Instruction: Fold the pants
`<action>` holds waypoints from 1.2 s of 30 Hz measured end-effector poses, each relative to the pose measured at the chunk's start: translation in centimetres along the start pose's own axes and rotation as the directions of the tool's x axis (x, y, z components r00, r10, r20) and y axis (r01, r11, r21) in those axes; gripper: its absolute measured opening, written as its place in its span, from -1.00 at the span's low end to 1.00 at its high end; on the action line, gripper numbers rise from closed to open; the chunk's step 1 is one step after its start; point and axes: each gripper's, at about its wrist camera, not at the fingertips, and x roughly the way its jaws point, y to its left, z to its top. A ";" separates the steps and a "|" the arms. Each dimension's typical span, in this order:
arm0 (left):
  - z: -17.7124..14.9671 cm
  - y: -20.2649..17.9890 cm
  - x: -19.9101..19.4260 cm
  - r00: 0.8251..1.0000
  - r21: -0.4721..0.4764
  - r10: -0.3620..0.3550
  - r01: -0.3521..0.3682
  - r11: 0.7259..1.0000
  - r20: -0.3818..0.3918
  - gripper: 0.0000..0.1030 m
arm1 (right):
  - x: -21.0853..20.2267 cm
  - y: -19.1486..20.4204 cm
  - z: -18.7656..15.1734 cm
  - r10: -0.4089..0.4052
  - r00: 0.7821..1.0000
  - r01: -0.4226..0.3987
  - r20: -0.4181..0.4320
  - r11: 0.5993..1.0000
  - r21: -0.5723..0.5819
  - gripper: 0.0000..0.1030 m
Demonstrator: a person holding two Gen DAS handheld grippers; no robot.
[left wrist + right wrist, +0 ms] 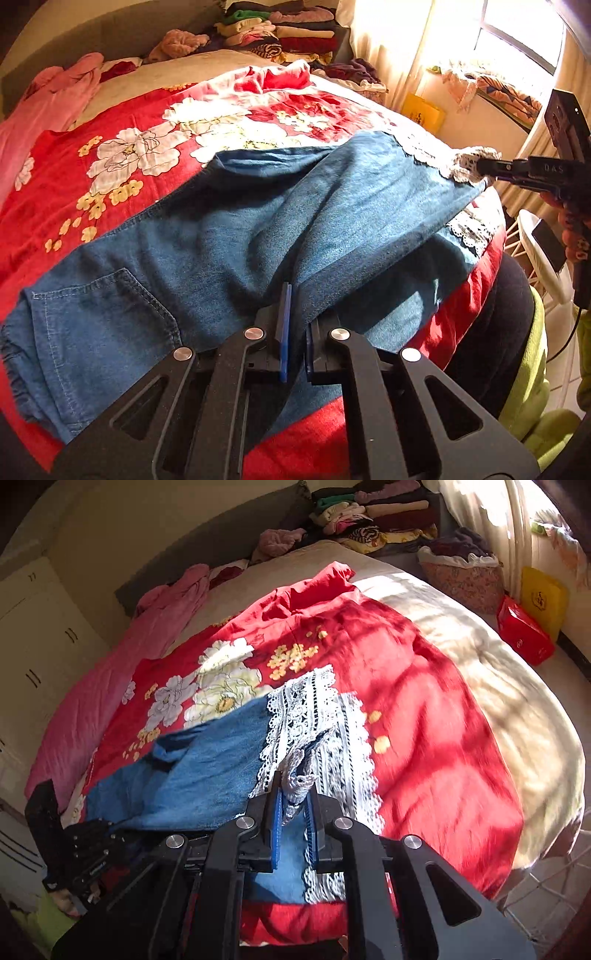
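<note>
The blue denim pants [229, 236] lie across a red floral bedspread [110, 158] on the bed, waist and back pocket [107, 310] toward the near left, legs running to the right. The left gripper [295, 332] is clamped shut on a fold of denim at the near edge, roughly mid-length. The left wrist view also shows the right gripper [484, 168] at the far right, pinching the white lace cuff [465, 166] and holding it lifted above the lower leg.

The right wrist view gives the close look: the right gripper [295, 805] has its blue pads [276, 823] closed on a bunched bit of lace cuff [303, 716], with more lace trim spread beyond it. It alone shows white cupboards [37, 653] on the left and a red box [524, 635] on the floor to the far right. Both views show folded clothes [284, 33] stacked at the far end of the bed.
</note>
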 end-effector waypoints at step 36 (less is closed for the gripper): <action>0.6 -1.4 -2.7 1.000 0.066 -0.011 0.012 0.998 -0.012 0.21 | 0.1 -2.9 3.1 -0.099 0.994 0.103 0.045 0.990 -0.093 -0.05</action>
